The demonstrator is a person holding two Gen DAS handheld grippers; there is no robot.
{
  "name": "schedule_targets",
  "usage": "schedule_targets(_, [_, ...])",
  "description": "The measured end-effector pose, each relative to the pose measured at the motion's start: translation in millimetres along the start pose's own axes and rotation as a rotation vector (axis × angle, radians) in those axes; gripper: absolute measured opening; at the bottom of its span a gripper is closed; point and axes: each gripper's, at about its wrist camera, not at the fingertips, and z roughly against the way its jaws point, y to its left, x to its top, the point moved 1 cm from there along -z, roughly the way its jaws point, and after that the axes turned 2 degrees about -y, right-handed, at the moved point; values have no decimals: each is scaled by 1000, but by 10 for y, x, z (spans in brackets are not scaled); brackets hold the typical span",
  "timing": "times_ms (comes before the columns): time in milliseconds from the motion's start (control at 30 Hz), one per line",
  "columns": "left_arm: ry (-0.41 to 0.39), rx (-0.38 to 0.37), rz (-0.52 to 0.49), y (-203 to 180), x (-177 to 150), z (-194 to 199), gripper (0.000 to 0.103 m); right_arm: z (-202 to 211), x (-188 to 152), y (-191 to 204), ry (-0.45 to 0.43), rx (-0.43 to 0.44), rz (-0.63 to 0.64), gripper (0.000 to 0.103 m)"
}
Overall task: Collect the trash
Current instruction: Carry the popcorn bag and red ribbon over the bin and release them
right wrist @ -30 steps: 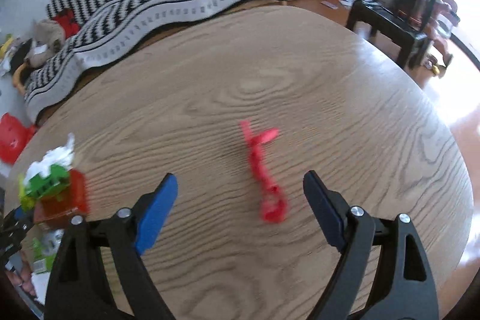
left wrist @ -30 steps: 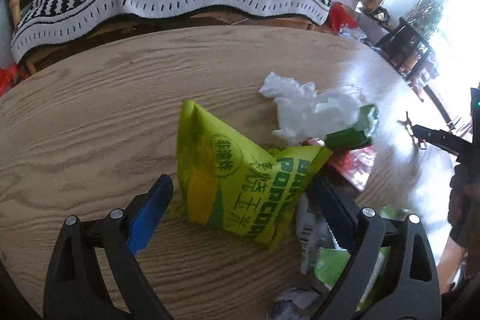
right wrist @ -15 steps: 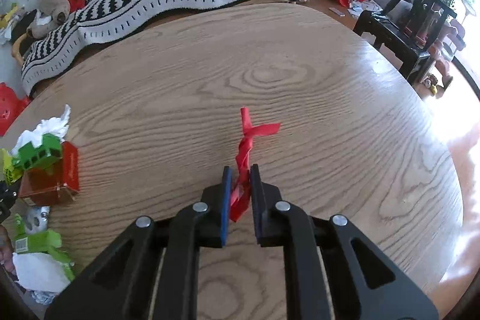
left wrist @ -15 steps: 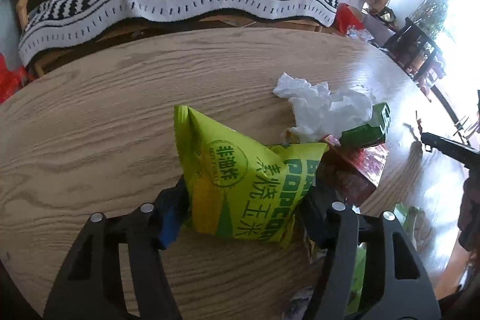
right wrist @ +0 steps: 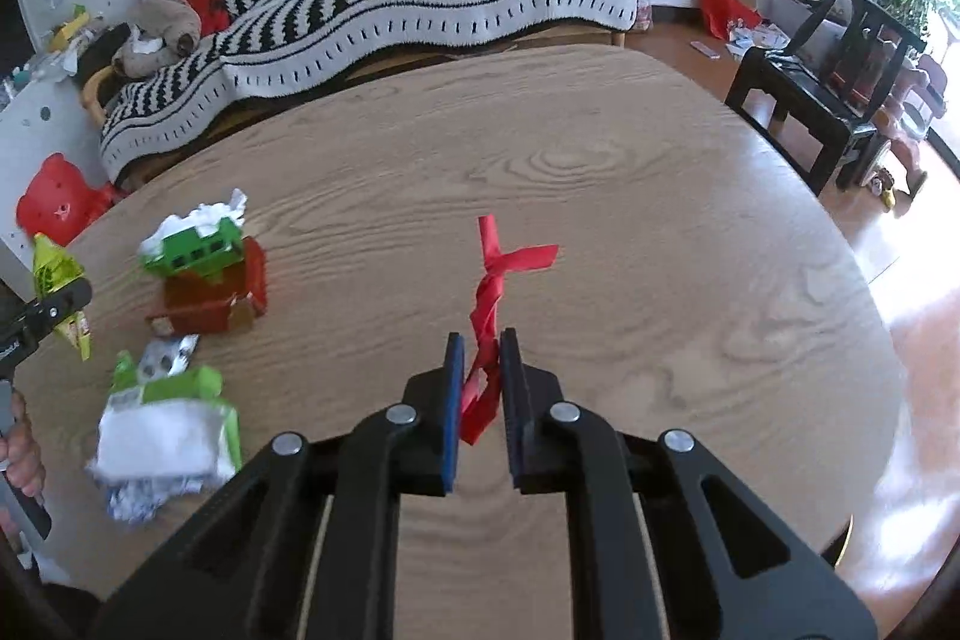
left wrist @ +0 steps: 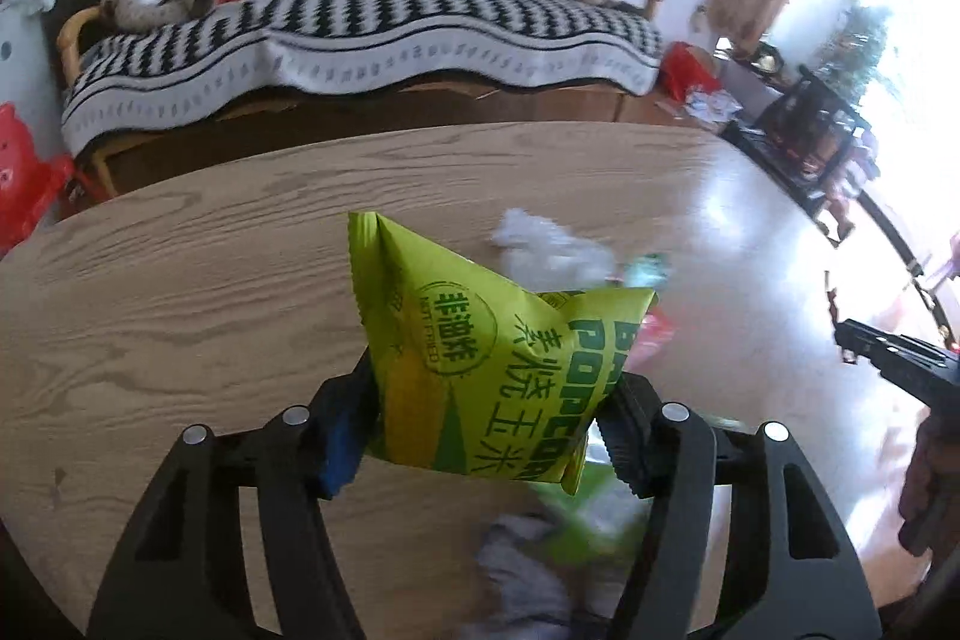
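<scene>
1. The left hand-held gripper clamps the yellow-green popcorn bag above the bench; its jaws closed on it moments ago.
2. The bag hides much of the blurred trash pile behind.
3. The right hand-held gripper, just narrowed, pinches the red twisted wrapper, whose lower end is hidden.

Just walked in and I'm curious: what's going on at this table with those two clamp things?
A person is clearing trash off a wooden table with a hand-held gripper in each hand. The left gripper is clamped on a green popcorn bag; the right gripper is pinching a twisted red strip. Both jaws have just closed on their pieces. A pile of tissue, a red box and green wrappers remains on the table.
</scene>
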Motion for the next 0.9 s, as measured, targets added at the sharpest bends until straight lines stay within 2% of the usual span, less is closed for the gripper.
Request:
schedule_targets(133, [-7, -86, -59, -555, -88, 123, 63, 335, -174, -219, -25, -6, -28, 13])
schedule_targets(300, [-10, -209, -166, -1490, -259, 183, 63, 649, -419, -761, -38, -52, -96, 13])
schedule_targets(400, [40, -295, -230, -2078, -436, 96, 63, 794, -601, -1205, -37, -92, -153, 13])
schedule_targets(600, [88, -402, -364, -3049, -848, -12, 63, 1076, -1076, -2121, -25, -168, -287, 13])
schedule_targets(767, [168, -512, -428, -3764, -1239, -164, 63, 1186, -1416, -2648, -1, -191, -382, 13])
schedule_targets(900, [199, -550, -502, -4186, -1506, -314, 63, 1193, -1647, -2945, 31, -187, -441, 13])
